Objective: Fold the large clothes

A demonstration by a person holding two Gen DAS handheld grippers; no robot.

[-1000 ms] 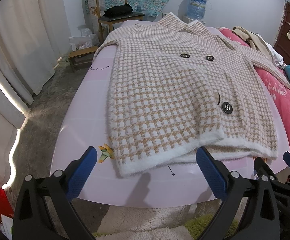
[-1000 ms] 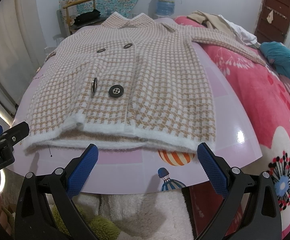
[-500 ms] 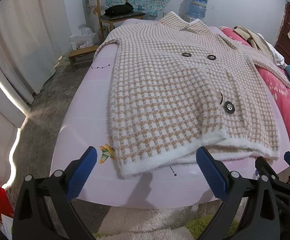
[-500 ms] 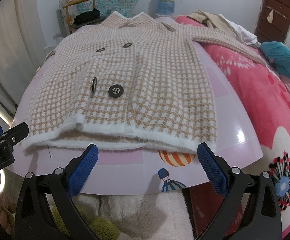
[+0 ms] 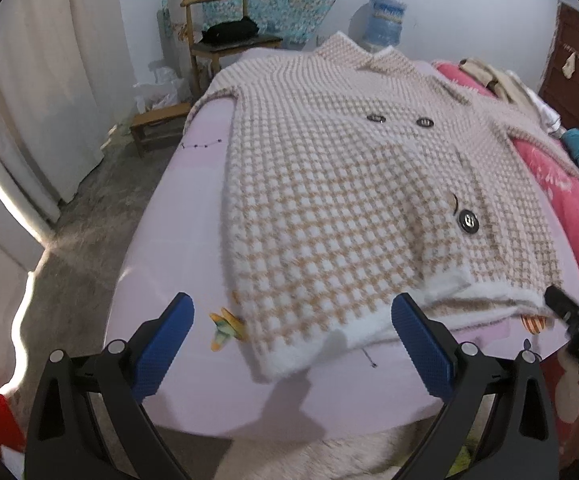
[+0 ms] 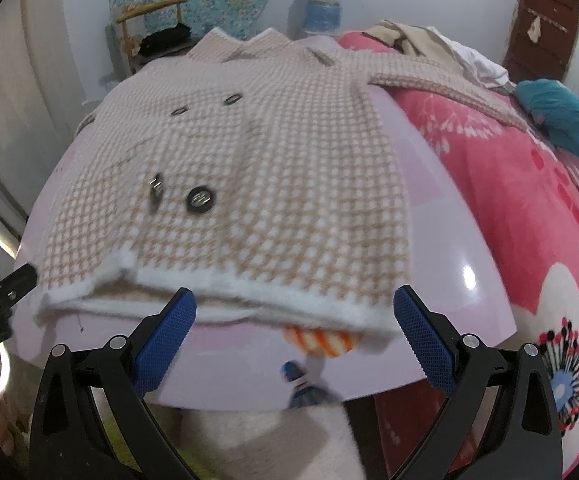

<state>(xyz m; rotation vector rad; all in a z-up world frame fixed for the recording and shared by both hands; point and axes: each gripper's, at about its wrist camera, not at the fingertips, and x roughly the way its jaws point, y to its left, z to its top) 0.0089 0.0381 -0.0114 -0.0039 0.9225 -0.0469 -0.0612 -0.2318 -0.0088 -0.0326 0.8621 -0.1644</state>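
Note:
A large beige-and-white checked knit coat point(image 5: 341, 184) with dark buttons lies spread flat on a pink sheet point(image 5: 177, 240), collar at the far end, white fuzzy hem toward me. My left gripper point(image 5: 291, 338) is open just in front of the hem's left corner, fingers apart over the sheet. In the right wrist view the same coat point(image 6: 273, 184) fills the middle, and my right gripper point(image 6: 295, 334) is open with its blue fingers point(image 6: 165, 340) at the hem's right half. Nothing is held. One sleeve stretches right over the pink blanket point(image 6: 529, 208).
A wooden chair point(image 5: 217, 44) with a black item and a low stool point(image 5: 157, 128) stand beyond the bed's left side, by white curtains point(image 5: 29, 92). A water jug point(image 5: 383, 20), piled clothes point(image 6: 433, 44), a teal garment point(image 6: 561, 116) and a dark door point(image 6: 545, 24) lie behind and right.
Both grippers have moved forward, closer to the coat's hem; the views are slightly blurred from motion. The coat itself lies as before and both grippers stay open.

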